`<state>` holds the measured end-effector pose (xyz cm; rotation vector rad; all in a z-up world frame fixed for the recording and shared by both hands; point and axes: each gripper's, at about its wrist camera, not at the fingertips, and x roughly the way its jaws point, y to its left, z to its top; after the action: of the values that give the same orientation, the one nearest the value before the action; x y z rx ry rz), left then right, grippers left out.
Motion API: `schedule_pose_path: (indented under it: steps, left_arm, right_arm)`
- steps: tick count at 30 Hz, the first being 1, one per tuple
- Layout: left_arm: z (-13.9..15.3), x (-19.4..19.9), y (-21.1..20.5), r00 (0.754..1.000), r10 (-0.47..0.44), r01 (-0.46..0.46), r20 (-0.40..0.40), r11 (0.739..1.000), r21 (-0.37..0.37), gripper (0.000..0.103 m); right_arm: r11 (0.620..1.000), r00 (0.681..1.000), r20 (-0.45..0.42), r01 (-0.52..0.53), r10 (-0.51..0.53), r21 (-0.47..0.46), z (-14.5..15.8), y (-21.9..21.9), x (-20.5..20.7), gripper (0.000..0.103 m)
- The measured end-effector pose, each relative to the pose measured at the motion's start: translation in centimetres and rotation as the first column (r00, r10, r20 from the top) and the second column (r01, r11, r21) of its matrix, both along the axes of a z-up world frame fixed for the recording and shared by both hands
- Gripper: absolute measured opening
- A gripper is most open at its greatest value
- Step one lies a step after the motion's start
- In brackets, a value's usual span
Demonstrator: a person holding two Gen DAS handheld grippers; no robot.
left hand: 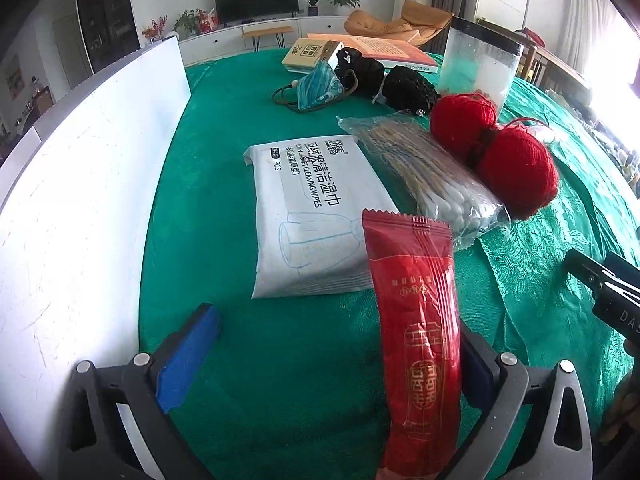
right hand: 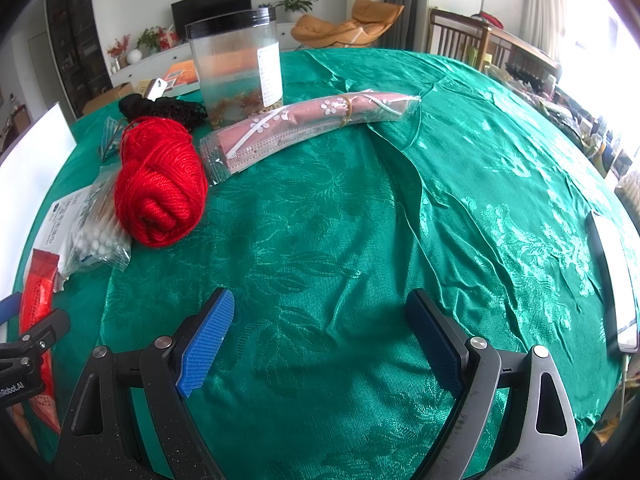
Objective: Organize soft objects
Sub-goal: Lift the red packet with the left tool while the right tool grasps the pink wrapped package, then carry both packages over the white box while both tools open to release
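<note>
My left gripper (left hand: pixel 336 332) hangs open low over the green tablecloth (left hand: pixel 280 380). A red sachet (left hand: pixel 416 320) stands lengthwise against the inside of its right finger; the left pad is far from it. Just ahead lie a white wet-wipes pack (left hand: pixel 316 216), a bag of cotton swabs (left hand: pixel 432 176) and two balls of red yarn (left hand: pixel 516 168). My right gripper (right hand: pixel 328 332) is open over bare cloth with nothing between its fingers. The red yarn (right hand: pixel 160 188) sits to its front left, and a rolled pink mask pack (right hand: pixel 312 124) lies further ahead.
A white board (left hand: pixel 80 200) stands along the left. Further back are a blue face mask (left hand: pixel 320 88), black mesh items (left hand: pixel 408 88), a clear jar with a black lid (right hand: pixel 236 68), a box (left hand: pixel 312 54) and an orange book (left hand: pixel 384 50). A phone (right hand: pixel 612 276) lies at the right edge.
</note>
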<state>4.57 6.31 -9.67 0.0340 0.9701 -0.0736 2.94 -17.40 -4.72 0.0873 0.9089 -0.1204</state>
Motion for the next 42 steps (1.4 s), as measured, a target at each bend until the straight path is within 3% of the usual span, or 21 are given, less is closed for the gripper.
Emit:
schedule_pose_path:
  steps: [10, 13, 17, 20, 23, 25, 27, 28, 31, 34, 36, 42]
  left_arm:
    - [0.1, 0.0, 0.0, 1.000, -0.014, 0.014, 0.007, 1.000, -0.002, 0.103]
    - [0.0, -0.1, 0.0, 1.000, -0.007, 0.007, 0.019, 1.000, -0.002, 0.103]
    - [0.1, -0.1, 0.0, 1.000, -0.001, 0.001, 0.018, 1.000, -0.002, 0.103]
    - [0.2, -0.1, 0.0, 1.000, 0.001, -0.001, -0.021, 1.000, 0.001, 0.103]
    - [0.4, -0.2, -0.1, 0.995, -0.037, 0.037, -0.090, 0.999, -0.001, 0.102]
    - [0.7, -0.6, 0.0, 0.993, -0.052, 0.050, -0.111, 0.999, -0.016, 0.094]
    - [0.9, -1.0, -0.1, 0.990, -0.065, 0.062, -0.125, 0.998, -0.029, 0.085]
    - [1.0, -1.2, -0.4, 0.989, -0.075, 0.072, -0.130, 0.997, -0.027, 0.083]
    - [1.1, -1.4, -1.0, 0.988, -0.082, 0.082, -0.128, 0.997, 0.000, 0.070]
    - [1.4, -1.2, -1.3, 0.990, -0.089, 0.090, -0.111, 0.996, 0.000, 0.042]
    - [1.6, -1.0, -1.2, 0.989, -0.097, 0.095, -0.114, 0.995, -0.024, 0.021]
    - [4.2, -1.4, 1.2, 0.996, -0.050, 0.037, -0.069, 0.982, -0.185, 0.017]
  right_arm:
    - [1.000, 1.000, 0.003, -0.009, 0.009, 0.011, 0.1, -0.1, -0.1, 0.090]
    - [0.985, 0.999, 0.025, 0.015, -0.019, 0.173, 0.8, -2.5, 0.4, 0.090]
    - [0.918, 0.993, 0.037, 0.089, -0.112, 0.387, 2.3, -6.8, 4.4, 0.090]
    - [0.853, 0.992, -0.033, 0.119, -0.118, 0.508, 1.9, -7.9, 9.5, 0.087]
    - [0.818, 0.992, -0.112, 0.117, -0.064, 0.564, 0.6, -7.1, 13.3, 0.087]
    - [0.859, 0.993, -0.110, 0.089, -0.039, 0.504, 0.9, -6.3, 14.8, 0.084]
    - [0.892, 0.993, -0.120, 0.050, 0.005, 0.450, 1.2, -6.2, 15.8, 0.029]
    - [0.905, 0.991, -0.130, 0.038, 0.019, 0.424, 1.3, -6.5, 16.2, 0.025]
    - [0.954, 0.990, -0.138, 0.024, 0.018, 0.298, 2.7, -8.3, 17.1, 0.023]
    - [0.995, 0.992, -0.103, -0.063, 0.072, 0.083, 5.4, -8.2, 18.1, 0.021]
    - [0.990, 0.985, -0.108, -0.138, 0.134, -0.028, 6.6, -7.4, 18.5, 0.018]
    - [0.980, 0.984, 0.008, -0.176, 0.177, -0.090, 11.2, -7.1, 18.2, 0.017]
